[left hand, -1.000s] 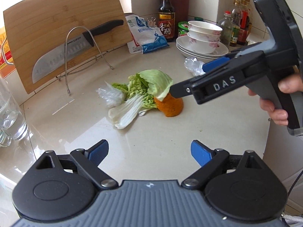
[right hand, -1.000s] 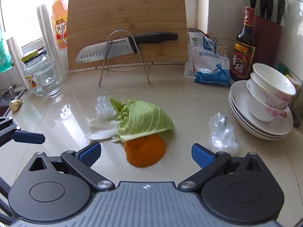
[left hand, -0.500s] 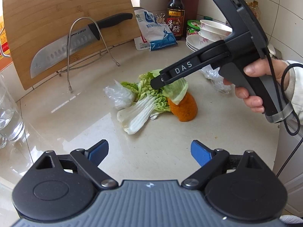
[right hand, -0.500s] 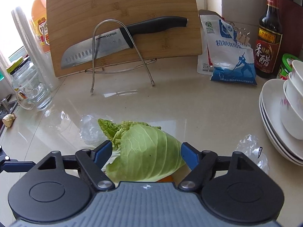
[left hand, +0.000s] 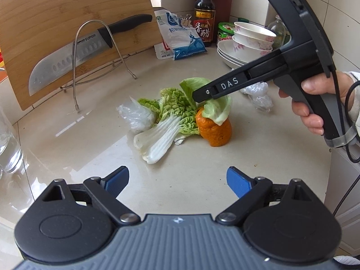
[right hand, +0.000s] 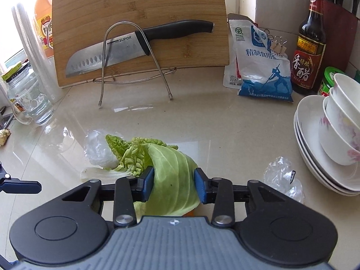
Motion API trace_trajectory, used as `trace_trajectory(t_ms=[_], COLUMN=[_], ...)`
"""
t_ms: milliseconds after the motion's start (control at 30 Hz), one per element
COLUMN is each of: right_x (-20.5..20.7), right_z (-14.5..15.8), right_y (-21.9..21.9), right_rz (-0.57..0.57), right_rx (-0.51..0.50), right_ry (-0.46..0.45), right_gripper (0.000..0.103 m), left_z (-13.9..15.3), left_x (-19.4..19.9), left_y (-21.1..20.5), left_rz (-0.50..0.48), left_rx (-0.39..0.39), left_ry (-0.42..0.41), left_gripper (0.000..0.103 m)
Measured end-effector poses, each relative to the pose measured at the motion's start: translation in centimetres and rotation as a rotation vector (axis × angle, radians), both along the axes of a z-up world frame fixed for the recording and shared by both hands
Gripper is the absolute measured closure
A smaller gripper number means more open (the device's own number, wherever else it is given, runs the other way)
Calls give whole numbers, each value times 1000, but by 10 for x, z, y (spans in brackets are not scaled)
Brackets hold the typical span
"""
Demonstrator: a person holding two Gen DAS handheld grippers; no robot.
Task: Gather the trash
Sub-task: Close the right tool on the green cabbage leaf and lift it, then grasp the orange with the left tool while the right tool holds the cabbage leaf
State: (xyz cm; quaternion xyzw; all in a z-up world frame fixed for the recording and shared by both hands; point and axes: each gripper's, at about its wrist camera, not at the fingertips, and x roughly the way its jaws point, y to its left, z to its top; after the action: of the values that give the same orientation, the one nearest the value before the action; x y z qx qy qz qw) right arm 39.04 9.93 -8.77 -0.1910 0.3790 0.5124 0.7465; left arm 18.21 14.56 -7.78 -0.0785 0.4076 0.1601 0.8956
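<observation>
The right gripper [right hand: 174, 184] has its 2 blue fingers [right hand: 147, 183] pressed in on either side of the cabbage leaf [right hand: 173, 180], narrowed to a small gap with the leaf filling it, so that reads as a grip on the leaf. From the left wrist view the leaf [left hand: 216, 110] drapes over the orange peel [left hand: 214, 130], which stands on the pale surface [left hand: 90, 139], and the leaf runs lengthwise straight out ahead of the right fingers. Over to the left gripper [left hand: 177, 181]: fingers spread wide, nothing between them, held back from the pile with bare surface in between. So the right hand [left hand: 315, 103] is the nearer one by far. Touching the peel on its left lies a napa cabbage leaf [left hand: 162, 132], white stem pointing toward the left gripper, and beside that a crumpled clear plastic wrap [left hand: 137, 117]. A second clear plastic scrap [right hand: 281, 177] sits near the stack of plates [right hand: 315, 168], which carries 2 nested bowls [right hand: 342, 126], nothing visible in the top one. No bin shows in either view.
</observation>
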Motion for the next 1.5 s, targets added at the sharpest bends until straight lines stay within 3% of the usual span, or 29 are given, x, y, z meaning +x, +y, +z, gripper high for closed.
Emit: trace_trajectory(t_ms=[400, 833, 1167, 1500], right_x=[-13, -22, -23, -30], right_z=[27, 47, 46, 47], right_y=[-38, -95, -130, -148], right_rz=[-40, -148, -259, -311], right_rx=[34, 50, 43, 50], right_ry=[-66, -94, -79, -74], right_gripper=[62, 62, 62, 62], left_z=[1, -15, -32, -38], left_x=[21, 75, 106, 108], left_y=[-9, -24, -27, -18], left_rz=[-79, -190, -246, -228], left_rx=[46, 128, 158, 134], left_ry=[-13, -38, -26, -9], left_gripper=[10, 12, 30, 43])
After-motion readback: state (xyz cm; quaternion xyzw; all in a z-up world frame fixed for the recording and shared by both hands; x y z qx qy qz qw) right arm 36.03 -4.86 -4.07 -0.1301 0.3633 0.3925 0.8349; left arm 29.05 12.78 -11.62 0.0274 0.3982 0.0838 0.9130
